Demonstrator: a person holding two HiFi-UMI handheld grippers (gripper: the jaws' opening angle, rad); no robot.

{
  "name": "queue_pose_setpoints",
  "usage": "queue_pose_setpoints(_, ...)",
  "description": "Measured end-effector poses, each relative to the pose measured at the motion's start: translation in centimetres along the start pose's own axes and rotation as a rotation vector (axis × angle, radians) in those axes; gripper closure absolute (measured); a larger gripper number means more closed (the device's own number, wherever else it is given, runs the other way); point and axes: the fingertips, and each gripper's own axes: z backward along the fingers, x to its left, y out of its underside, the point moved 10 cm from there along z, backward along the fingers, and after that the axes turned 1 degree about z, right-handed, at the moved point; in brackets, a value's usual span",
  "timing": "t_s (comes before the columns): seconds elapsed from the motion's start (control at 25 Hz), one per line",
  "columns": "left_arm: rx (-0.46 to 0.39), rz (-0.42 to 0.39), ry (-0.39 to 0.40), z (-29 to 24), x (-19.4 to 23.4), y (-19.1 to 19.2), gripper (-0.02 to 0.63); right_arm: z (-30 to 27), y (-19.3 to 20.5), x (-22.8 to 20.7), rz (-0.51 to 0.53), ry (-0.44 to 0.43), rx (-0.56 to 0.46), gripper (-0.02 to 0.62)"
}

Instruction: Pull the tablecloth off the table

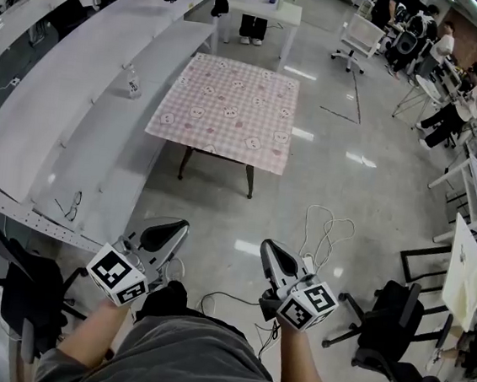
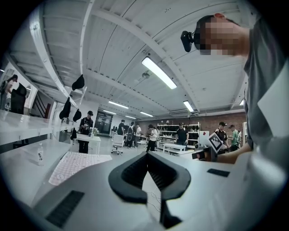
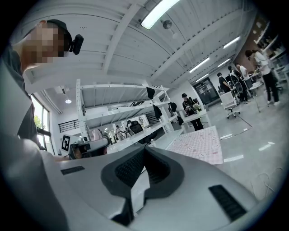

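1. Tablecloth (image 1: 230,109): the pink checked cloth lies spread flat over the worktop (image 1: 248,185), and its hem hangs over the near edge. It is on the worktop, not off it.
2. Left tongs (image 1: 182,225): jaws together, nothing between them.
3. Right tongs (image 1: 267,244): jaws together, nothing between them.
4. Bearing: I hold both tongs close to my body. The cloth lies straight ahead and well apart from them, with open floor (image 1: 348,197) between.
5. Alignment: the near hem runs across my line of sight, skewed slightly. Its right corner sits a little closer to me than its left corner.
6. Reach: the hem's midpoint falls roughly between the 2 tongs. I judge the right tongs marginally nearer to a corner, though neither can reach the hem from here.
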Motion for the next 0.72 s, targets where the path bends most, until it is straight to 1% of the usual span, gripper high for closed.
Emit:
queue_pose_setpoints(0.28,-0.003,0.016,-0.016,-1.7,2.2,0.4,0.606,-2.5,-0.4,-2.0,0.0,-0.015,0.01,0.609)
queue_pose_setpoints(0.56,0.002,0.033,-0.018,-4.3,5.7,0.8,0.606,-6.0,-0.8,-4.5,-0.009,-0.006,0.026,0.609)
queue_pose_setpoints(0.72,0.007,0.046,-0.012,-6.1,8.7,1.0,0.606,-8.7,-0.9,-6.3,-0.012,0.0,0.039,0.609)
